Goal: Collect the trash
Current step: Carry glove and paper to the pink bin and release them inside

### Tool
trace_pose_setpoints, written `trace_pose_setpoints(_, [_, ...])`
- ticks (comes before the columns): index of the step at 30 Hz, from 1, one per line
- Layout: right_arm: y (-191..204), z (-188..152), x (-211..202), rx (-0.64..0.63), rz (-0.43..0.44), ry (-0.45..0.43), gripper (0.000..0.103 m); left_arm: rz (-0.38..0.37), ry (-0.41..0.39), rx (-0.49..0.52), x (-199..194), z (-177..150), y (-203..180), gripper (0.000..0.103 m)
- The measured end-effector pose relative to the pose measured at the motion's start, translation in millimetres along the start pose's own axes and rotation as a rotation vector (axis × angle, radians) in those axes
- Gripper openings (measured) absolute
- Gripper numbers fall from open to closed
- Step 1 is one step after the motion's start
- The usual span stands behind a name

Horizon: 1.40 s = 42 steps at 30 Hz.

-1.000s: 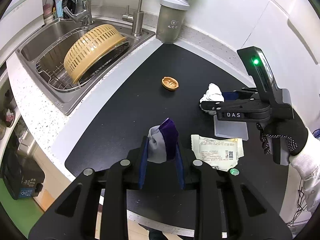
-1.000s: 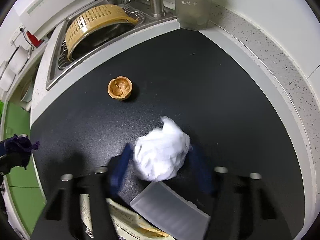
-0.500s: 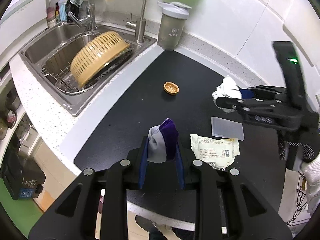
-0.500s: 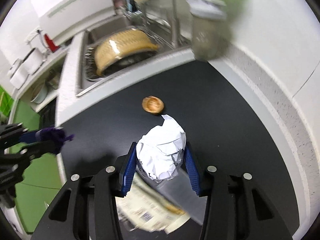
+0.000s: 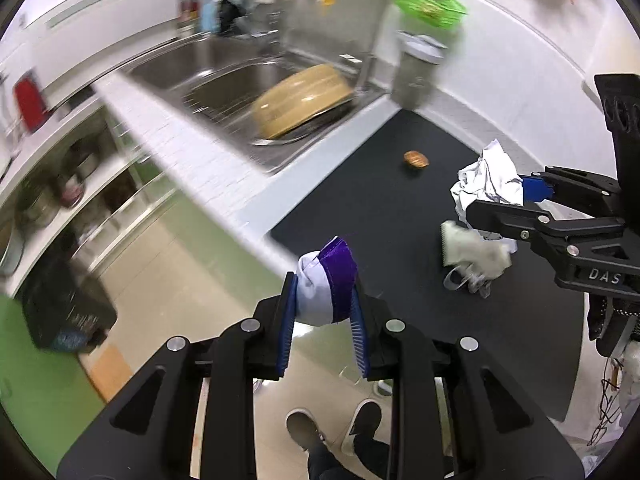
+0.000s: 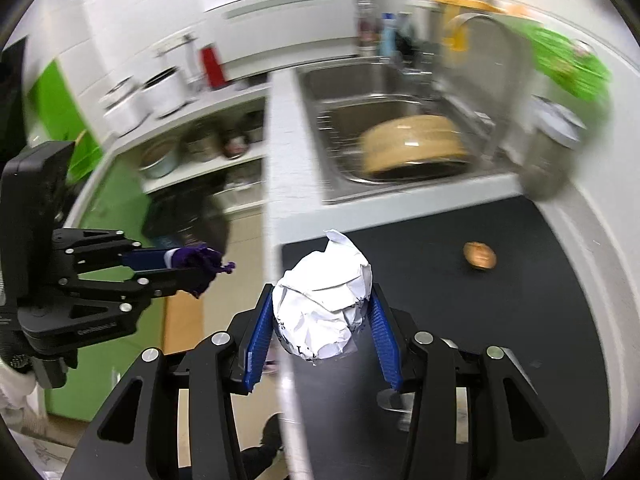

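Here the left gripper [image 5: 322,312] hangs out past the left edge of the black counter mat [image 5: 380,216], over the pale floor, its blue pads pinching a purple-and-white wad [image 5: 326,284] that sticks up between them. Below it the person's shoes [image 5: 332,432] stand on the floor. Further left, low by the green cabinet front, sits a dark bin [image 5: 64,312], blurred. Behind the mat's far edge lies the steel sink [image 5: 224,84] with a yellow colander [image 5: 300,100] tipped in it, and a grey lidded cup [image 5: 416,68] stands at the mat's far corner. A small brown nutshell [image 5: 416,159] lies alone on the mat toward its far edge. Nearer the right edge a pale snack wrapper [image 5: 472,248] and a clear plastic piece [image 5: 468,282] lie touching each other, both smeared by blur. Above them the right gripper [image 6: 320,320] is clamped on a crumpled white paper ball [image 6: 324,304], which is clear of the mat and bulges out past the fingertips; its jaws have just been closing a little on the ball.
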State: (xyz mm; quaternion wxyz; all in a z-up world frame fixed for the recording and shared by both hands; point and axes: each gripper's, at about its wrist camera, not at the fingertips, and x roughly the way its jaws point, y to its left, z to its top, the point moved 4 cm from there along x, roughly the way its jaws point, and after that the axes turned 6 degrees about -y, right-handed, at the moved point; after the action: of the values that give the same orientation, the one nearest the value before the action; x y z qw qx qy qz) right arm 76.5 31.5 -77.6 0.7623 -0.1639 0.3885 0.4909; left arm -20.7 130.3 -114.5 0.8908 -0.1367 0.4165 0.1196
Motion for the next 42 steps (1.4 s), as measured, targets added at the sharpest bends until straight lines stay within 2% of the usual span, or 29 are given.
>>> trace_pose_setpoints(7, [92, -9, 64, -0.102, 0.12, 0.078, 0.045, 0.081, 0.025, -0.127, -19, -54, 75, 0.025])
trace_pose_setpoints(12, [133, -32, 131, -0.157, 0.15, 0.167, 0.045, 0.114, 0.065, -0.199, 6, -99, 125, 0.025])
trace_pose_setpoints(17, [152, -72, 210, -0.163, 0.146, 0.252, 0.045, 0.12, 0.137, -0.265, 71, -163, 170, 0.025])
trace_pose_setpoints(22, [152, -134, 287, -0.149, 0.129, 0.333, 0.045, 0.1, 0.209, -0.327, 153, -234, 204, 0.025])
trace_pose_setpoints(24, [150, -158, 311, -0.145, 0.118, 0.356, 0.045, 0.09, 0.238, -0.353, 192, -265, 216, 0.025])
trace_pose_setpoints(30, [139, -214, 366, -0.13, 0.105, 0.404, 0.045, 0.077, 0.294, -0.398, 281, -327, 245, 0.025])
trace_pose_setpoints(31, [137, -221, 374, -0.129, 0.103, 0.408, 0.045, 0.078, 0.296, -0.408, 289, -333, 249, 0.028])
trace_pose_setpoints(32, [137, -227, 379, -0.127, 0.1, 0.412, 0.045, 0.087, 0.296, -0.417, 298, -338, 253, 0.039])
trace_pose_setpoints(33, [135, -230, 385, -0.124, 0.1, 0.416, 0.045, 0.095, 0.297, -0.422, 304, -340, 256, 0.052])
trace_pose_setpoints(34, [134, -231, 390, -0.122, 0.099, 0.42, 0.045, 0.103, 0.292, -0.433, 309, -345, 261, 0.081])
trace_pose_setpoints(35, [134, -235, 397, -0.12, 0.098, 0.425, 0.045, 0.1, 0.283, -0.446, 312, -348, 263, 0.09])
trace_pose_setpoints(36, [134, -238, 402, -0.119, 0.099, 0.43, 0.045, 0.102, 0.287, -0.451, 314, -352, 265, 0.091])
trace_pose_setpoints(37, [135, -240, 406, -0.119, 0.101, 0.432, 0.045, 0.11, 0.292, -0.45, 316, -354, 267, 0.098])
trace_pose_setpoints(38, [136, -240, 408, -0.121, 0.104, 0.434, 0.045, 0.111, 0.291, -0.451, 316, -354, 270, 0.1])
trace_pose_setpoints(42, [144, -243, 417, -0.135, 0.127, 0.445, 0.045, 0.12, 0.279, -0.477, 305, -356, 281, 0.1])
